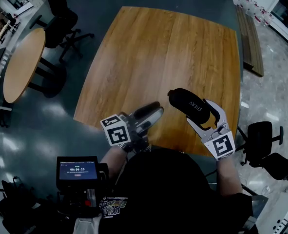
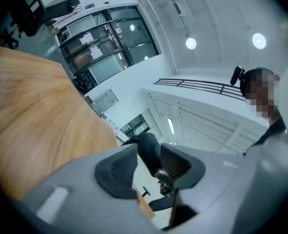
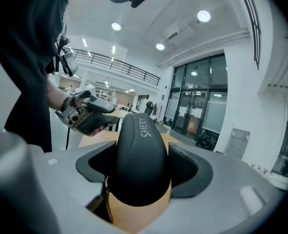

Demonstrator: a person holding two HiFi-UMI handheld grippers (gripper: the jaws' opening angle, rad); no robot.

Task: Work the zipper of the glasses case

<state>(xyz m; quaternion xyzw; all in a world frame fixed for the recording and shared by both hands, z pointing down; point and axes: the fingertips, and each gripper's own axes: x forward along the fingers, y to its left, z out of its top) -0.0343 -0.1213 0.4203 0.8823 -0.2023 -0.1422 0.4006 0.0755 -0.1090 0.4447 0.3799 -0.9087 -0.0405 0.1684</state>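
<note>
Gripping the glasses case (image 1: pixel 189 106) in your right tongs (image 1: pixel 202 117), its long axis pointing away from them, you hold your left tongs (image 1: pixel 153 112) parted and empty near its left side.

Square wooden counter (image 1: pixel 163 52) stood on a glossy grey floor (image 1: pixel 41 121); a round table (image 1: pixel 22 62) and black chair (image 1: pixel 61 26) were at its left. Ceiling lights (image 3: pixel 203 16) shone above glass doors (image 3: pixel 197 101).

The case (image 1: pixel 190 105) is matte black with white lettering. The table (image 1: pixel 158 52) is warm brown wood grain. The left gripper (image 1: pixel 150 115) and right gripper (image 1: pixel 204 115) look pale grey, with black ribbed pads (image 3: pixel 185 169). Their cubes (image 1: pixel 117 130) carry black-and-white squares.
</note>
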